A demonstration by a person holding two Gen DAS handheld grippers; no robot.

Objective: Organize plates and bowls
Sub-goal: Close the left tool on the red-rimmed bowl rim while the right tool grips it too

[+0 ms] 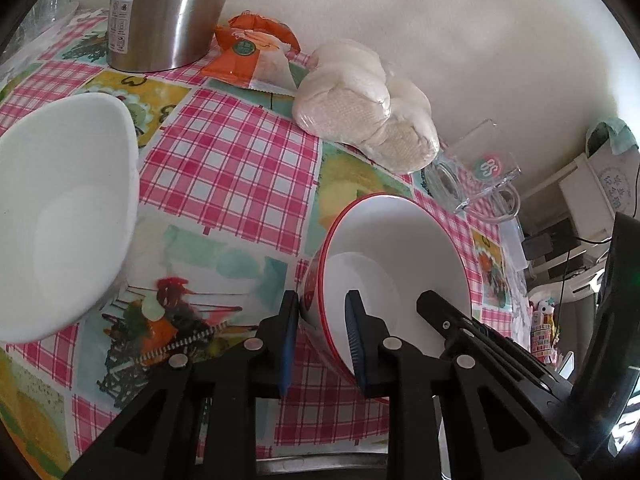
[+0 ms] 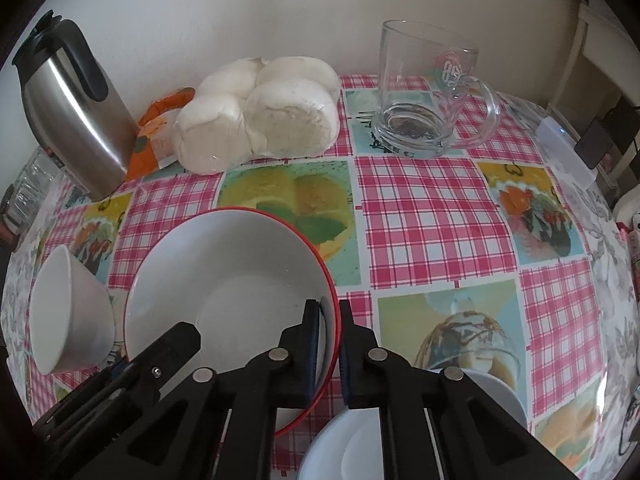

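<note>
Fingers (image 1: 290, 340) on red-rimmed bowl (image 1: 400, 248)

On the table (image 2: 432, 216), the glass mug (image 2: 424, 92) stands right of the bagged buns (image 2: 260, 116), the thermos (image 2: 76, 108) left, the bowl (image 2: 224, 280) before them

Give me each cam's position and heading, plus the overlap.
Left wrist: on the left claw, angled down at the table; claw shut on the red-rimmed bowl; right claw intrudes.
Right wrist: on the right claw, angled down; shut on the same bowl's opposite rim.
Shared: bowl, white bowl, thermos, glass mug.
</note>
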